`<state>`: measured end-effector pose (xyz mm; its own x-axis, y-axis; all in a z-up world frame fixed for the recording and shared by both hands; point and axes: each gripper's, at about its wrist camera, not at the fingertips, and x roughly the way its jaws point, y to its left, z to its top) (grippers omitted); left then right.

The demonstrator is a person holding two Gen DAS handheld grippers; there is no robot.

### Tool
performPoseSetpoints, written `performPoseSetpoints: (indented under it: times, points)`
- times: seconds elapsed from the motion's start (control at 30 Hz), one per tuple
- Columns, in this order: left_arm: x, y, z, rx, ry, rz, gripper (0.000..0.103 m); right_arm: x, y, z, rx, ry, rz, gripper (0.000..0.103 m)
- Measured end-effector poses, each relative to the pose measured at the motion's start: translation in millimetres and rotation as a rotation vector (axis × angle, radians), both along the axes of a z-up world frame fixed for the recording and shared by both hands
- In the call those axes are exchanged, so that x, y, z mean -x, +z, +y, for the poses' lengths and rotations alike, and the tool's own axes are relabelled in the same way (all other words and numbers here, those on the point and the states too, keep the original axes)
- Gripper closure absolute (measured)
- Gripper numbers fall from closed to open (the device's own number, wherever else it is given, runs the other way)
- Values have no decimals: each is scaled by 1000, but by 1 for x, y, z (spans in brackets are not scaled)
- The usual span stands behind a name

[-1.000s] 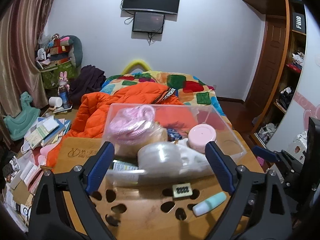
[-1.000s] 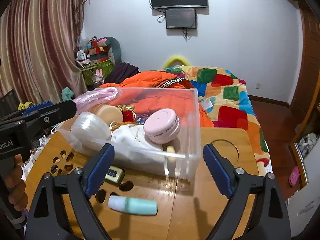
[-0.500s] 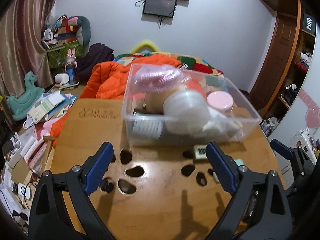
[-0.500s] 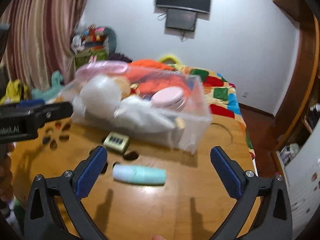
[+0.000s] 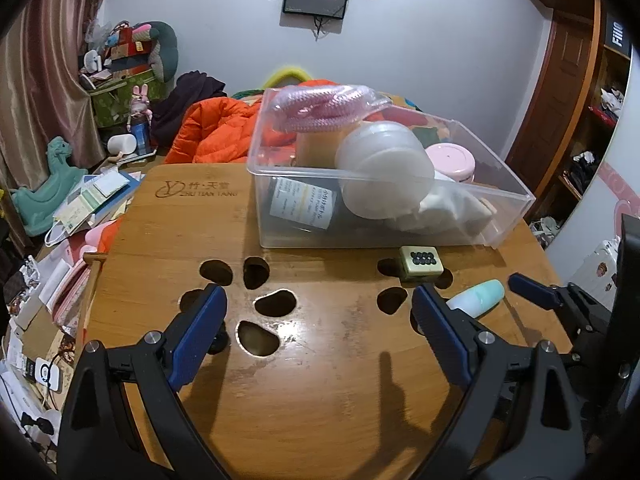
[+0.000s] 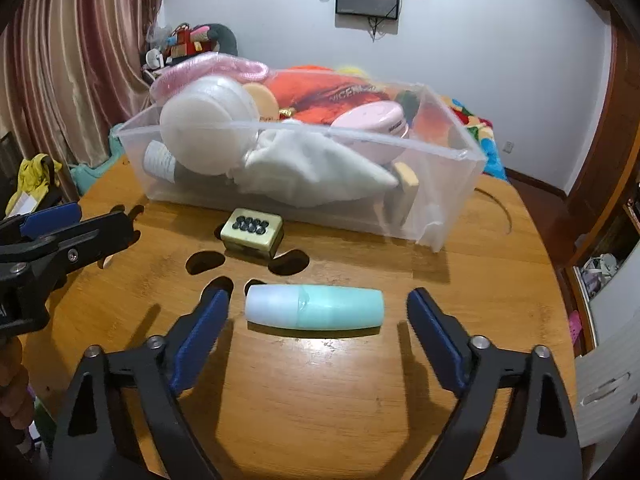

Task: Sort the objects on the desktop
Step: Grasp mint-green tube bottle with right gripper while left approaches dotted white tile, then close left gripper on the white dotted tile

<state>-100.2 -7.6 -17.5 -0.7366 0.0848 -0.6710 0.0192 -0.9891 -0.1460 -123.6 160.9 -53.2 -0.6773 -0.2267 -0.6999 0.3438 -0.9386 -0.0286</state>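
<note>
A mint-green bottle (image 6: 316, 312) lies on its side on the wooden table (image 6: 320, 408). My right gripper (image 6: 318, 300) straddles it with a blue pad at each end; the jaws are closing and do not touch it. A small cream block with black dots (image 6: 252, 232) sits just beyond it, in front of a clear plastic box (image 6: 460, 152) full of items. In the left wrist view my left gripper (image 5: 316, 304) hangs open over bare table with cut-out holes. The block (image 5: 421, 263) and the bottle (image 5: 476, 298) lie to its right, before the box (image 5: 512, 196).
The table has several dark cut-out holes (image 5: 276, 304). Behind it is a bed with an orange jacket (image 5: 216, 128). Papers and toys (image 5: 88, 200) crowd the floor at the left. A wooden shelf unit (image 5: 592, 120) stands at the right.
Both grippers have sunk toward the table and tipped downward. The right gripper has come down around the mint-green bottle and its jaws have narrowed a little.
</note>
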Motion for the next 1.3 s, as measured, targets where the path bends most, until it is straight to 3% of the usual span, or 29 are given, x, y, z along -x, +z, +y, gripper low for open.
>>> performPoseSetpoints:
  times: [0.07, 0.33, 0.53, 0.6, 0.83, 1.03, 1.3]
  points:
    - [2, -1, 3, 8, -5, -2, 8, 1, -2, 0, 2, 4, -10, 32]
    - [16, -3, 24, 53, -20, -11, 8, -2, -7, 6, -12, 18, 0, 32]
    - [26, -2, 53, 115, -24, 0, 8, 1, 5, 44, 46, -49, 24, 32]
    - [31, -3, 63, 124, -25, -1, 9, 0, 11, 55, 20, -94, 63, 32]
    - [52, -16, 94, 156, -64, -62, 37, -5, 24, 94, 83, -129, 97, 31]
    - [59, -25, 104, 177, -75, -101, 59, -7, 23, 98, 141, -110, 87, 31]
    - [58, -23, 100, 145, -91, -83, 70, 1, 20, 92, 173, -87, 64, 31]
